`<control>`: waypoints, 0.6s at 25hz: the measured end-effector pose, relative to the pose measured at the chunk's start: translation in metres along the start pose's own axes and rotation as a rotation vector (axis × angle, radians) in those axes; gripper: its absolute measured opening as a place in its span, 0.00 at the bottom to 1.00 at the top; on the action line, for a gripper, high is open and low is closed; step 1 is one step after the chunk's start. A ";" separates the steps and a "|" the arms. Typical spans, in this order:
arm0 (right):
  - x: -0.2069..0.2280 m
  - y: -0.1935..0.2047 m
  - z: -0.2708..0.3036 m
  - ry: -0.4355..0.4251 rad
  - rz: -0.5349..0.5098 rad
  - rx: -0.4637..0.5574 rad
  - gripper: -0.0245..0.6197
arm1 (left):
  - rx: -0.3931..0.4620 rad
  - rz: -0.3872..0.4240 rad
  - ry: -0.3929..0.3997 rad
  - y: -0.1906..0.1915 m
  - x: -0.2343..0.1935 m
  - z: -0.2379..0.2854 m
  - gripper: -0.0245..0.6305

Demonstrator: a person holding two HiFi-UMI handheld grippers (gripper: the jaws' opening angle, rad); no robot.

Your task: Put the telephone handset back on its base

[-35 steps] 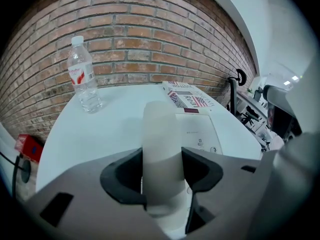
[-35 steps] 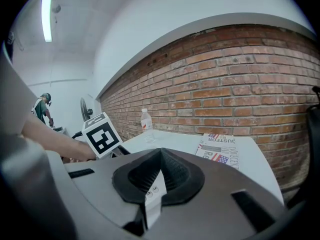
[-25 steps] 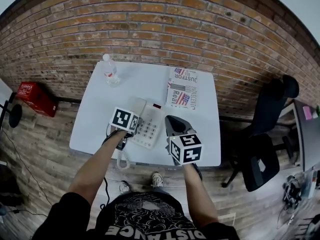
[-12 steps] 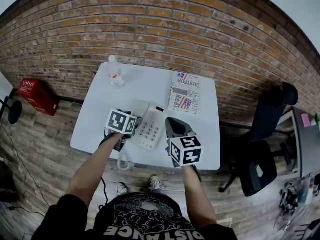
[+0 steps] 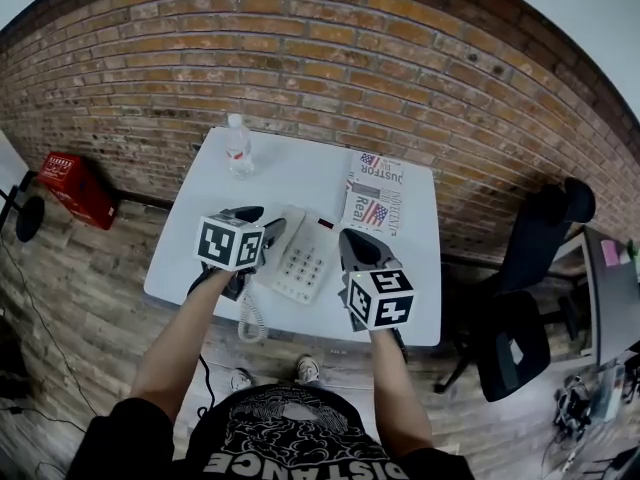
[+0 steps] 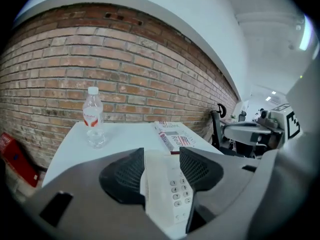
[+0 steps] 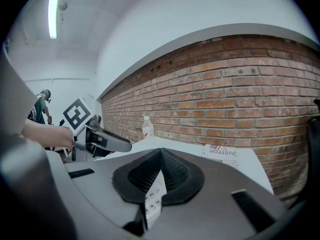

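Observation:
A white desk telephone base with a keypad sits at the front of the white table. Its white handset lies along the base's left side, and its coiled cord hangs over the table's front edge. My left gripper hovers just above the handset, open. In the left gripper view the handset and keypad show through the gap, with nothing held. My right gripper hangs over the base's right edge, its pads shut together and empty.
A clear water bottle stands at the table's back left. A printed newspaper lies at the back right. A brick wall runs behind the table. On the floor are a red crate at the left and a black office chair at the right.
My left gripper has risen and drawn slightly left off the handset, which stays on the base. The right gripper has barely moved.

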State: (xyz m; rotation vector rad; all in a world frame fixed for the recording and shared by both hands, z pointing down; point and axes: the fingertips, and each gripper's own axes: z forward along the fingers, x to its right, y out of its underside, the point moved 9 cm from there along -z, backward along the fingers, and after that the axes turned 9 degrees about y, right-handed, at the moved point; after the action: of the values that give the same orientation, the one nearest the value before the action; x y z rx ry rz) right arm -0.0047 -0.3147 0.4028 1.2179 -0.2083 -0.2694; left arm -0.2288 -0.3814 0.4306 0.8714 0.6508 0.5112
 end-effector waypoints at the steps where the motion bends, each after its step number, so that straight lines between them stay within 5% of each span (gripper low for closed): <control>1: 0.000 -0.003 0.000 0.001 -0.001 0.007 0.03 | 0.024 0.007 0.004 -0.003 0.002 -0.005 0.38; 9: 0.001 -0.023 -0.005 0.006 -0.029 0.051 0.03 | 0.207 0.073 -0.048 -0.024 0.011 -0.055 0.36; 15: -0.002 -0.033 -0.007 -0.013 -0.047 0.070 0.03 | 0.295 0.113 -0.112 -0.028 0.015 -0.084 0.21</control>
State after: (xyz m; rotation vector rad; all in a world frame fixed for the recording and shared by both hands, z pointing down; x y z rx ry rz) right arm -0.0078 -0.3183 0.3694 1.2914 -0.2023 -0.3129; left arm -0.2734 -0.3429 0.3629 1.2121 0.5851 0.4698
